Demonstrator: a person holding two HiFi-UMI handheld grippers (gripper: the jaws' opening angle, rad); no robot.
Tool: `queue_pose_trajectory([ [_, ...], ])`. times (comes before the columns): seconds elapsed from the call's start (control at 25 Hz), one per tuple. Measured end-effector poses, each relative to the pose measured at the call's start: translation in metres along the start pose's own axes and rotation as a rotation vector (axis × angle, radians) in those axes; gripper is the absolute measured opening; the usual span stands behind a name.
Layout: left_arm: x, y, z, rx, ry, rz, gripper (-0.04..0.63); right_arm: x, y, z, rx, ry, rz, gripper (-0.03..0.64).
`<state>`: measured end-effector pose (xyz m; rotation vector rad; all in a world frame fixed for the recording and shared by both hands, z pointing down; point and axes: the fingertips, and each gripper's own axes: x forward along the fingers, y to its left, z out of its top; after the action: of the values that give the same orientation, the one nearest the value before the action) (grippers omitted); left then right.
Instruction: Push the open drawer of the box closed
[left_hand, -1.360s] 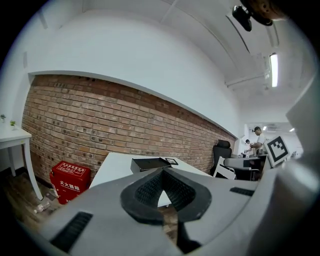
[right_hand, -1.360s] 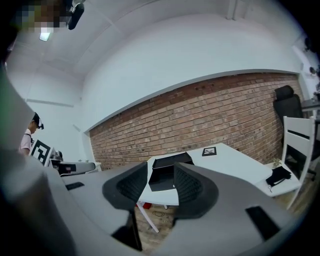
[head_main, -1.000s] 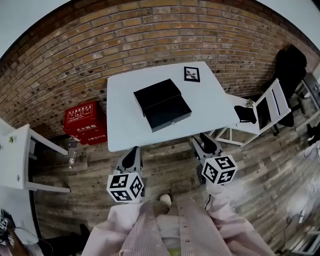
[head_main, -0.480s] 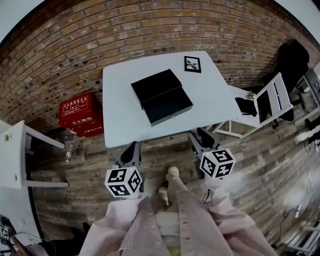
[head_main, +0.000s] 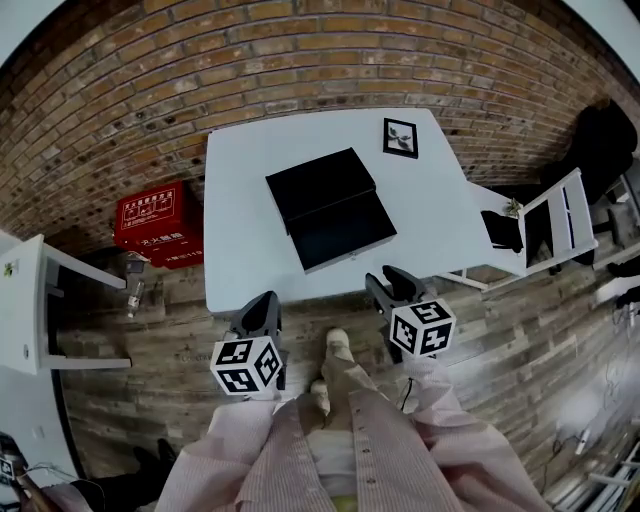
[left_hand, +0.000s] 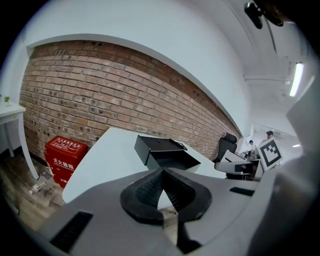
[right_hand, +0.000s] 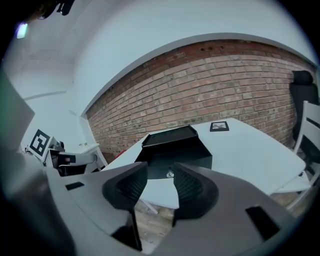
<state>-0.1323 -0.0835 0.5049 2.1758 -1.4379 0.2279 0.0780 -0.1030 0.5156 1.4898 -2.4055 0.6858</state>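
Head view: I stand at the near edge of a white table (head_main: 230, 200) with both claws short of it, so I judge this is the approach and no push has begun. At the left, my left gripper (head_main: 262, 308) hangs with its jaws closed tip to tip, holding nothing. In the middle sits the black box (head_main: 318, 182), its drawer (head_main: 340, 232) pulled out toward me. I see nothing inside it, though the dark interior hides detail. At the right, my right gripper (head_main: 392, 282) has its jaws a little apart and empty, facing the drawer's knob (right_hand: 170, 174). Next, I judge, 1 claw must reach the drawer front and press it squarely inward.
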Motion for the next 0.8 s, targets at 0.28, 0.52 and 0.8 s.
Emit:
queue_pose_trajectory([
  [0.28,0.041,0.017,-0.006,-0.058,0.062,0.035,-0.005,0.050,-0.012,-0.018,-0.002,0.129,0.052,0.149],
  [0.52,0.062,0.029,-0.013,-0.097,0.096,0.072,-0.005,0.071,-0.021,-0.032,-0.007,0.216,0.071,0.149],
  [0.8,0.077,0.034,-0.024,-0.145,0.125,0.099,-0.005,0.085,-0.018,-0.043,0.002,0.272,0.101,0.149],
])
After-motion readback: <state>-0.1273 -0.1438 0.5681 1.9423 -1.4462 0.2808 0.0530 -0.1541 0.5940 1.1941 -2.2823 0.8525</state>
